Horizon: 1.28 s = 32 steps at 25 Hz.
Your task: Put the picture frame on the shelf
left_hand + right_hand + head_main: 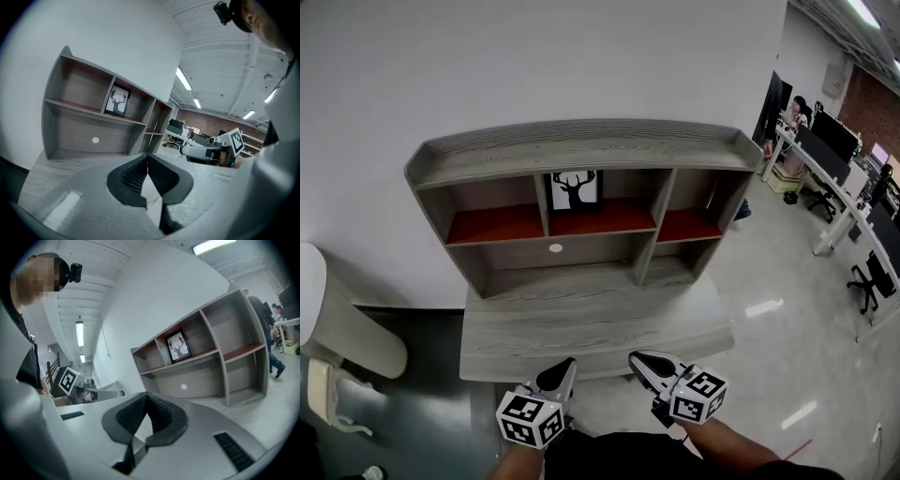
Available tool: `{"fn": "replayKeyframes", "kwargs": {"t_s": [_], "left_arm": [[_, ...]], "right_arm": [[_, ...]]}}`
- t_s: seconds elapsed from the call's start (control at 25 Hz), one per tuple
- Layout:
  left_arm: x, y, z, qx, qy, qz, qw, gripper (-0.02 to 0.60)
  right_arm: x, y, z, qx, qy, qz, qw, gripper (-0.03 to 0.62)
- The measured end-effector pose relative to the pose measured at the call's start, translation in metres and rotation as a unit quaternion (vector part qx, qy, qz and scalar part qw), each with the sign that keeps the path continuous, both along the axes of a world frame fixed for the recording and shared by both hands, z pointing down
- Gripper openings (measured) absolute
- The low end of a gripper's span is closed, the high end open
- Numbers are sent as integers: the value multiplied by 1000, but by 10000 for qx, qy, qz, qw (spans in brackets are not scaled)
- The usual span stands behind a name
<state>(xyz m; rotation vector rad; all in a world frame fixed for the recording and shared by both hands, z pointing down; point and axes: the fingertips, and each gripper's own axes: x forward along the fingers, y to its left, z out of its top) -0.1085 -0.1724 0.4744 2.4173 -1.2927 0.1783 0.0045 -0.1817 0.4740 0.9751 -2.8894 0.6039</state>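
Both claws were pressed together, empty: in the head view our left gripper [563, 367] and right gripper [643, 360] hung near us, the picture frame [575, 189] standing upright far ahead in the shelf's [581, 146] middle upper compartment. Left gripper view showed it far-left of the jaws, right gripper view far-right.

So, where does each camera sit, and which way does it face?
Head view: on the person's head, facing down at the grey wooden shelf unit; the left hand-held gripper and right hand-held gripper show below.
Left gripper view: on the left one, looking along its shut jaws at the shelf; the right one shows.
Right gripper view: mirrored, showing the left one.
Shared: all see the black-framed deer picture in the middle compartment.
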Motion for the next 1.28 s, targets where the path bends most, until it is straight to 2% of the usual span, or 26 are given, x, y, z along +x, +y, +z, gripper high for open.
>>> {"fn": "replayKeyframes", "kwargs": {"t_s": [0.32,0.56,0.88,1.12,1.28], "left_arm": [[51,51,8,-3,-96,-424,9991,9],[62,86,23,-187,-181,-740,9969,9],[57,84,6,-50,-303,-679,9972,9],[40,81,2,-88,-514,-434,9977,9],[29,84,6,-125,-513,-304,9981,9]], "right_arm": [[60,40,19,-152,-4,-228,9996,14],[75,62,33,-334,-98,-459,9983,14],[71,67,18,-103,42,-491,9987,14],[47,70,9,74,210,-393,9990,14],[27,74,10,55,219,-389,9990,14]]}}
